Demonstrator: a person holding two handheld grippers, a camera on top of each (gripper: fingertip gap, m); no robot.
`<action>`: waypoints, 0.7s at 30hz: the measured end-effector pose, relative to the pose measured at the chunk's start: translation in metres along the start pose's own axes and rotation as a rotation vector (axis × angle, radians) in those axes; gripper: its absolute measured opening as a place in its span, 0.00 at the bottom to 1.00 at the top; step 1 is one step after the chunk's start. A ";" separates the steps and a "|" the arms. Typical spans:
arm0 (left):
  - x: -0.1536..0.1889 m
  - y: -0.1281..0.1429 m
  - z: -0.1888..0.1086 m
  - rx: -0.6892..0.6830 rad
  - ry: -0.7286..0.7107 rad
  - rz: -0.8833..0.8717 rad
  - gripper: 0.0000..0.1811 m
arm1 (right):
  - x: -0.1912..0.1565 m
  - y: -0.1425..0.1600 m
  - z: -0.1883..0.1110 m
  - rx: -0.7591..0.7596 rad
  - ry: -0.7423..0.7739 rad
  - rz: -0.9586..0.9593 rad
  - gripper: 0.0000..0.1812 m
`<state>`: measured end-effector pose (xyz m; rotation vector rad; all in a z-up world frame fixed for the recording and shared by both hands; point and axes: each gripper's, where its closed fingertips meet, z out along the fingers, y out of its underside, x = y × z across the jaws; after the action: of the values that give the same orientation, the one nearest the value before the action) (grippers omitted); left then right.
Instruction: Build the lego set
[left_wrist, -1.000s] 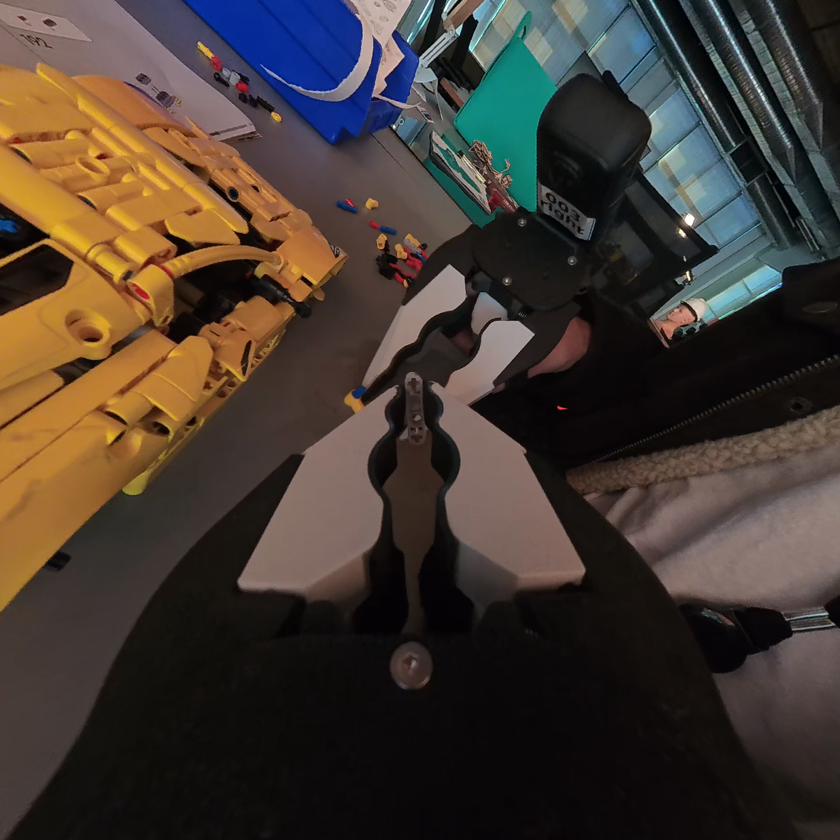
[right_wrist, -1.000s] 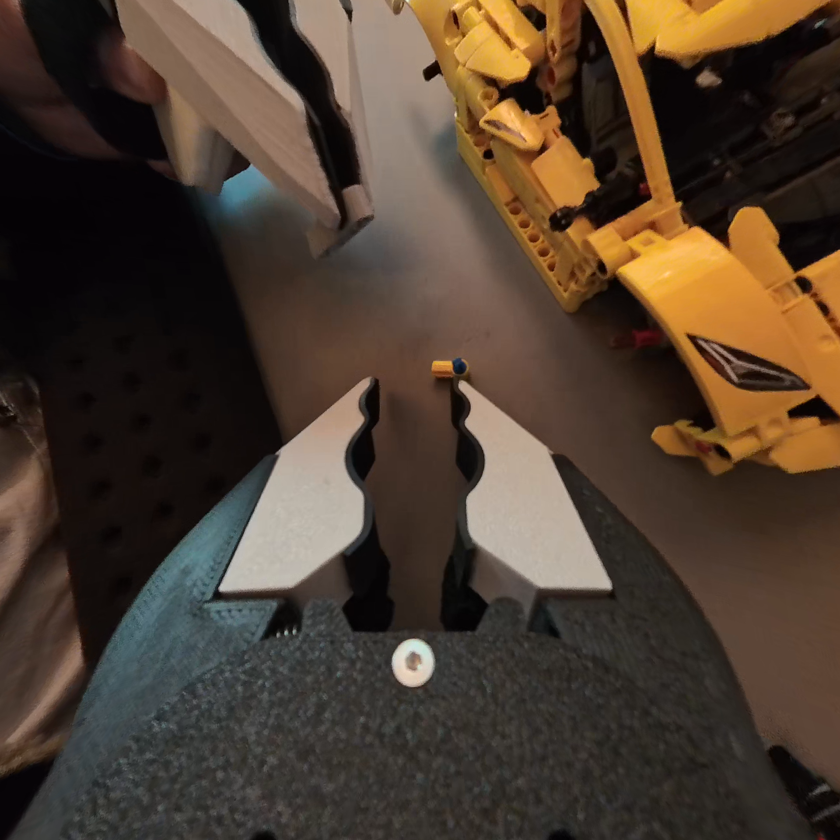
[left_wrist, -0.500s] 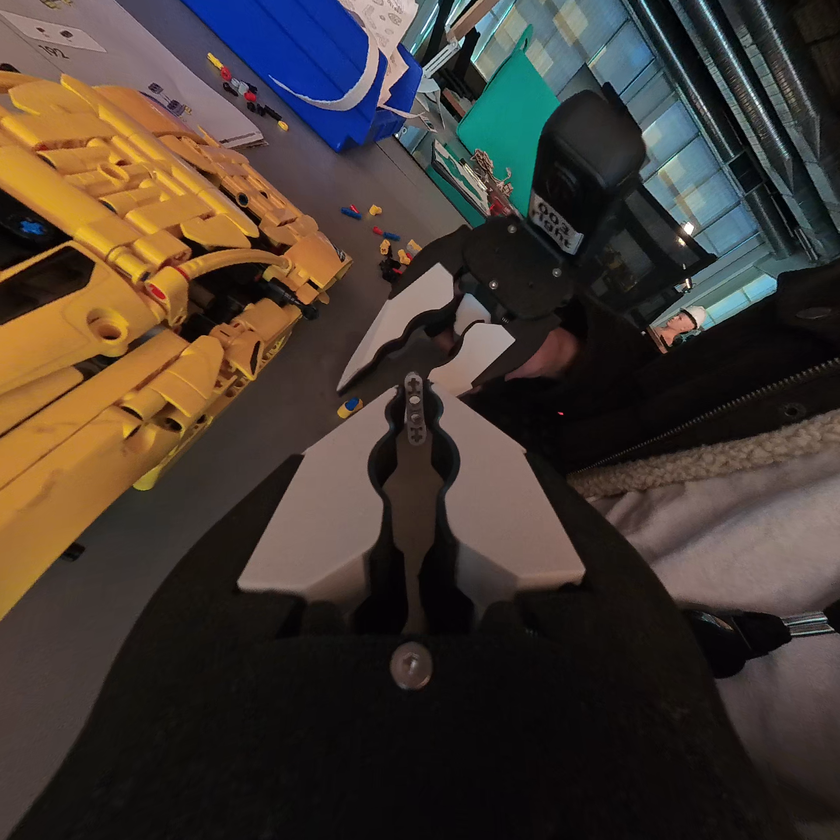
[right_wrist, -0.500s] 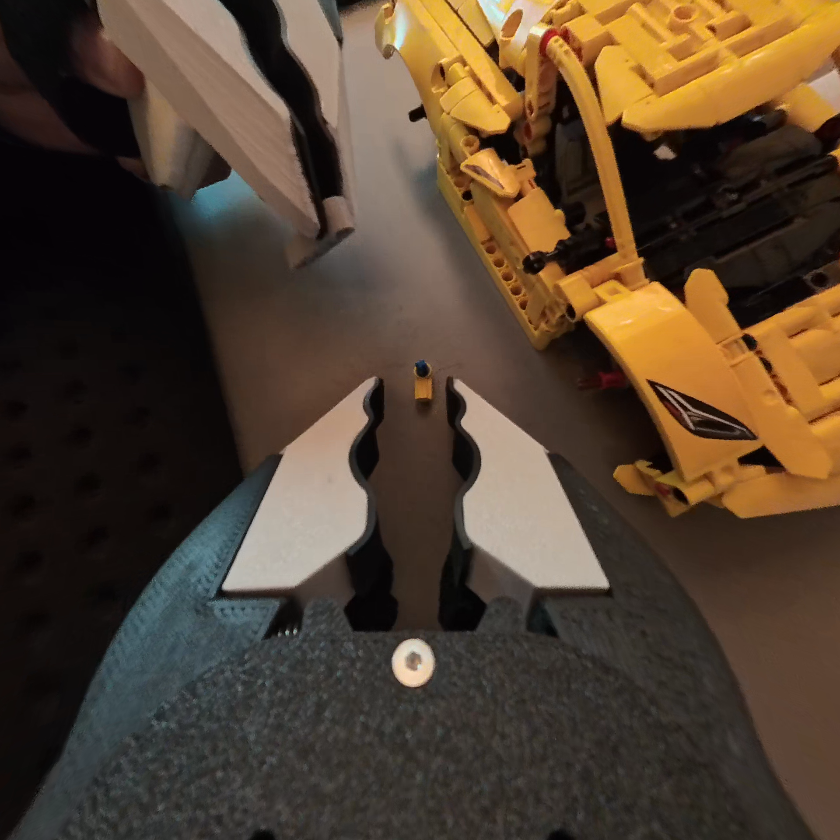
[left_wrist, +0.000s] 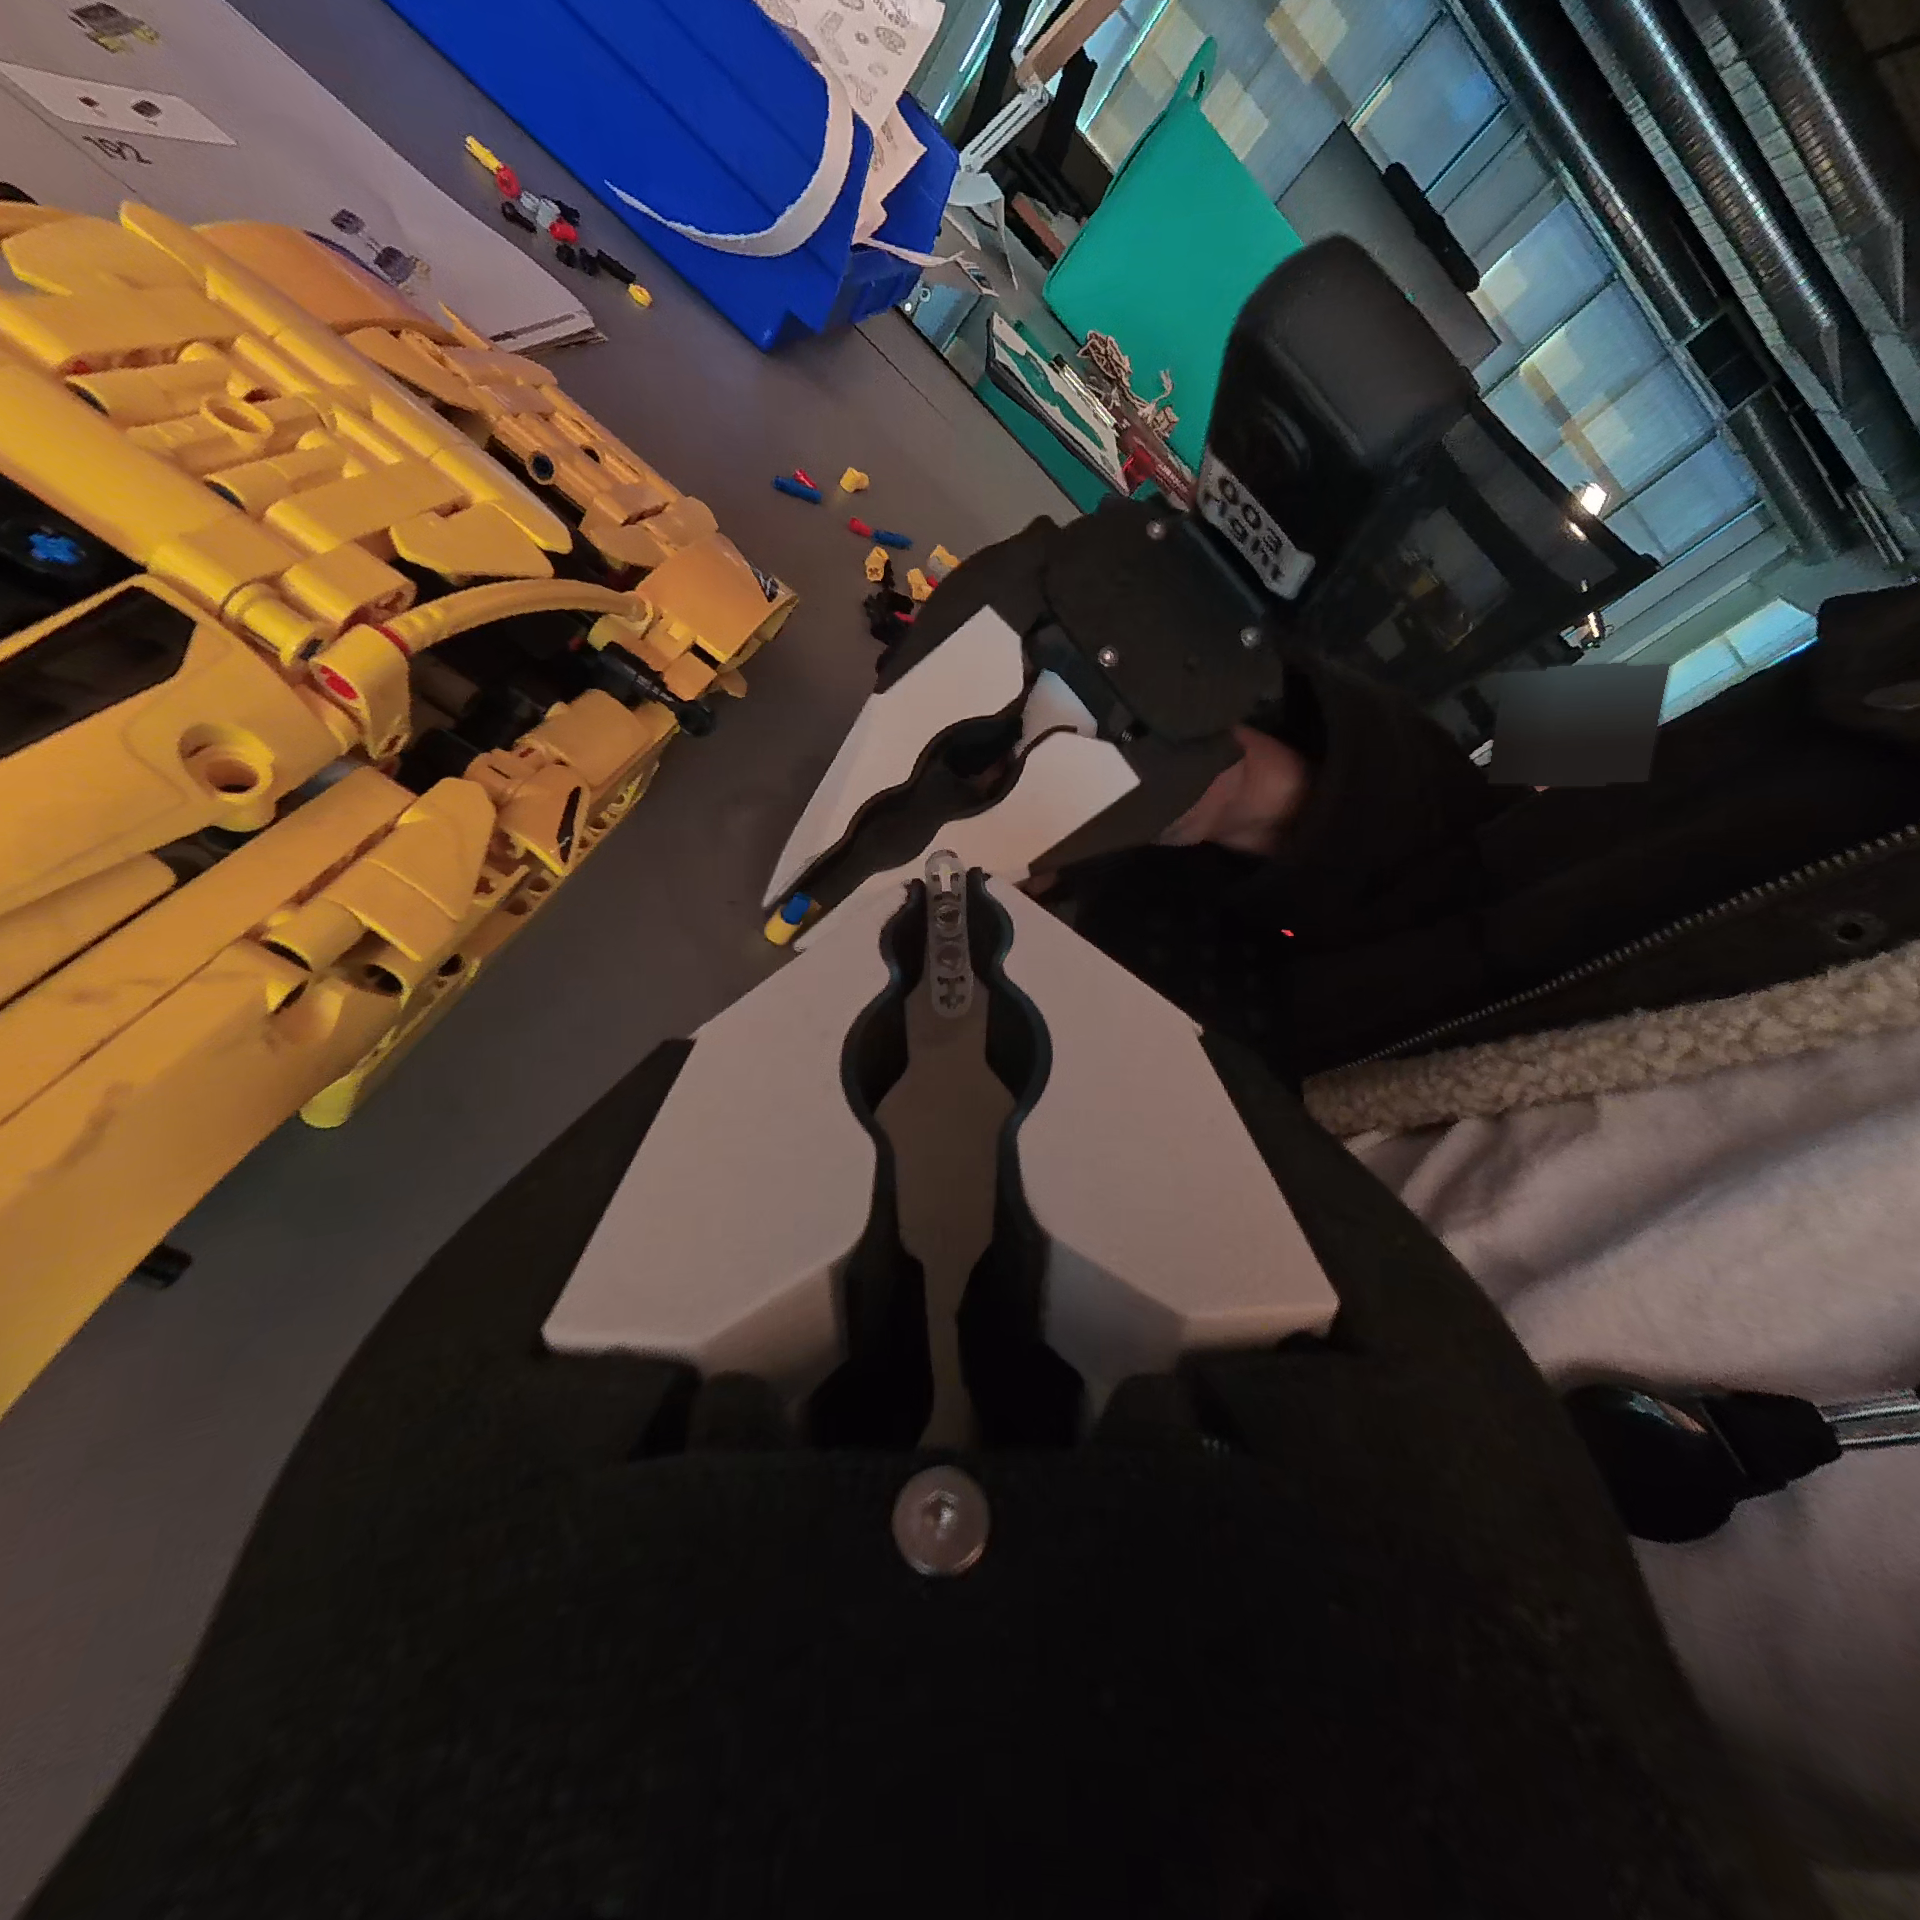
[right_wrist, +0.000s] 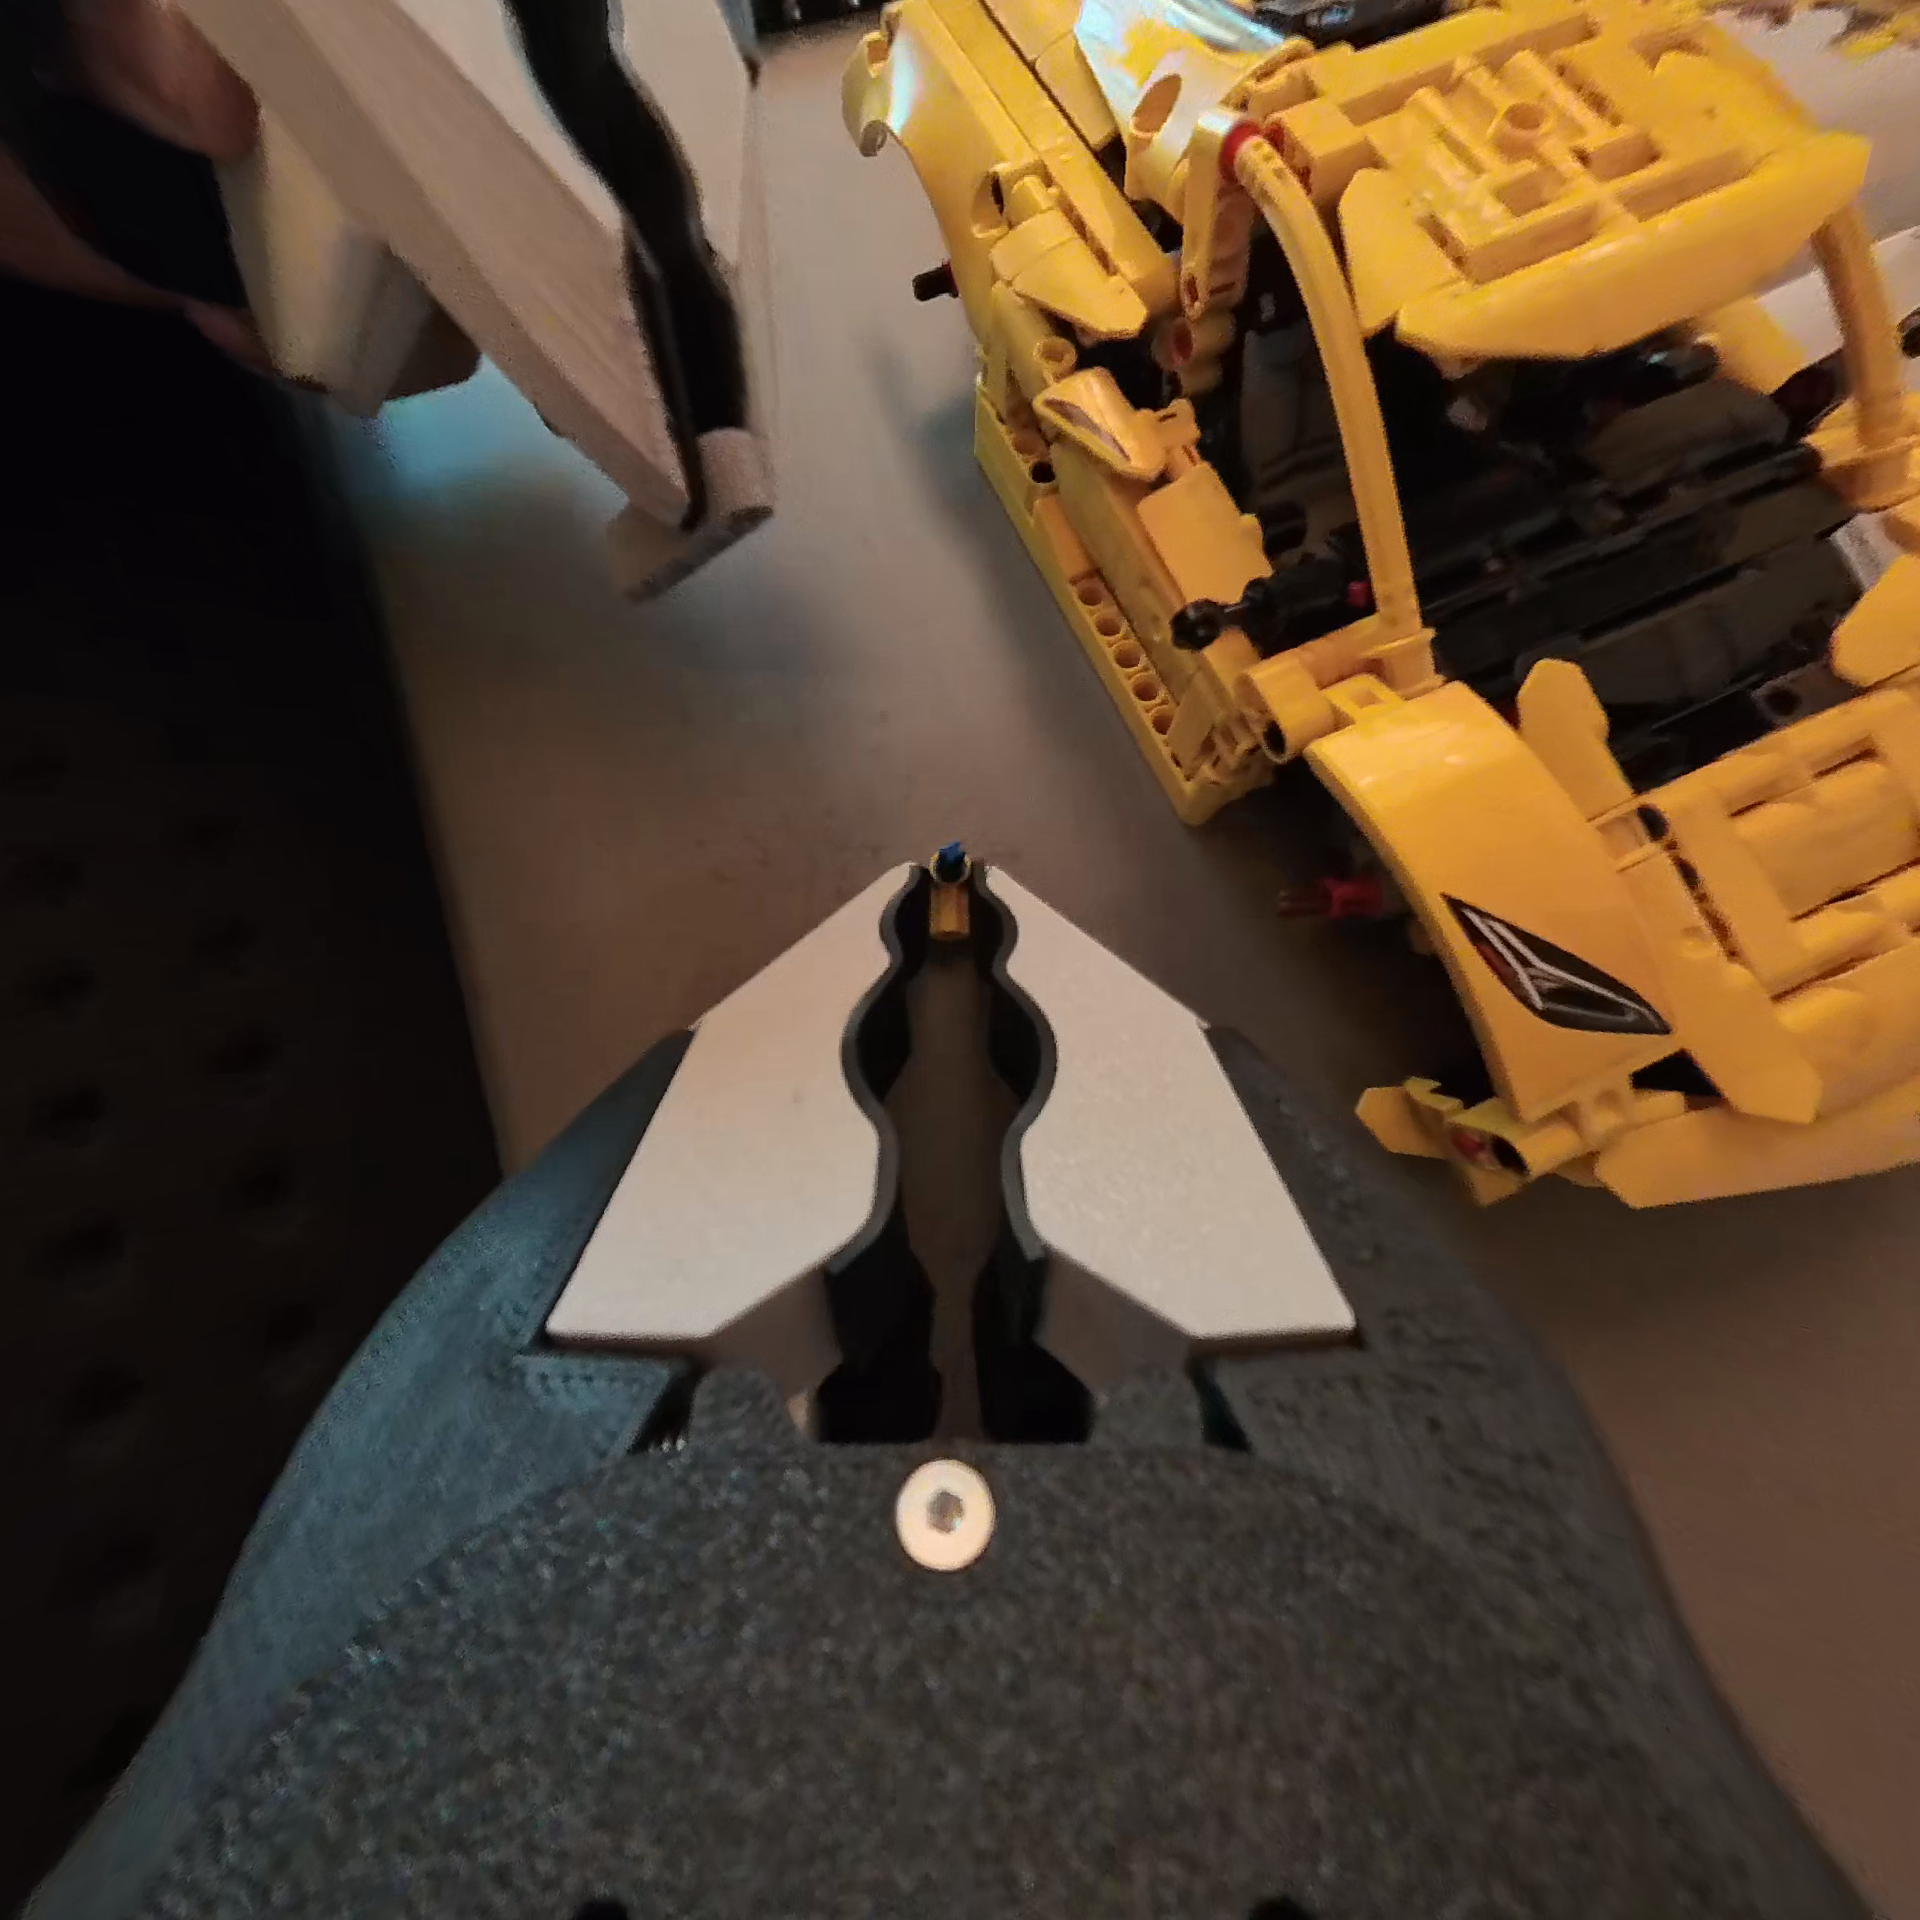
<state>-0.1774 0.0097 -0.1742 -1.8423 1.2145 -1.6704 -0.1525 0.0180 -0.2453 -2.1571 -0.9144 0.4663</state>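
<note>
A large yellow lego car (left_wrist: 260, 665) stands on the grey table; it also shows in the right wrist view (right_wrist: 1507, 623). My left gripper (left_wrist: 943, 894) is shut on a thin grey lego beam (left_wrist: 948, 951) and holds it above the table. My right gripper (right_wrist: 948, 883) is shut on a small yellow piece with a blue pin (right_wrist: 948, 902) at the table surface. In the left wrist view the right gripper (left_wrist: 800, 904) shows just ahead, its tips on that yellow and blue piece (left_wrist: 788, 920). In the right wrist view the left gripper (right_wrist: 696, 520) hangs at upper left.
Loose small lego pieces (left_wrist: 883, 561) lie on the table beyond the car. A blue bin (left_wrist: 675, 135) and an open instruction booklet (left_wrist: 312, 197) are at the far side. A person's dark jacket (left_wrist: 1558, 883) is close on the right.
My right gripper moved forward over the small yellow and blue piece and closed on it; before, it was open with the piece lying ahead of its tips. The left gripper kept its beam.
</note>
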 end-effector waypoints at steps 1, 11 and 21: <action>0.000 0.000 0.000 0.000 -0.001 0.001 0.04 | -0.001 0.000 -0.001 0.001 -0.029 0.020 0.04; -0.002 0.000 -0.002 0.005 -0.015 0.005 0.04 | -0.001 0.005 -0.007 -0.006 0.003 -0.045 0.09; -0.006 0.001 -0.001 -0.015 -0.051 0.029 0.04 | 0.004 0.006 -0.019 -0.057 0.008 -0.041 0.03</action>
<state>-0.1788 0.0138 -0.1784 -1.8551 1.2305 -1.5934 -0.1364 0.0085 -0.2373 -2.1858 -0.9769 0.4154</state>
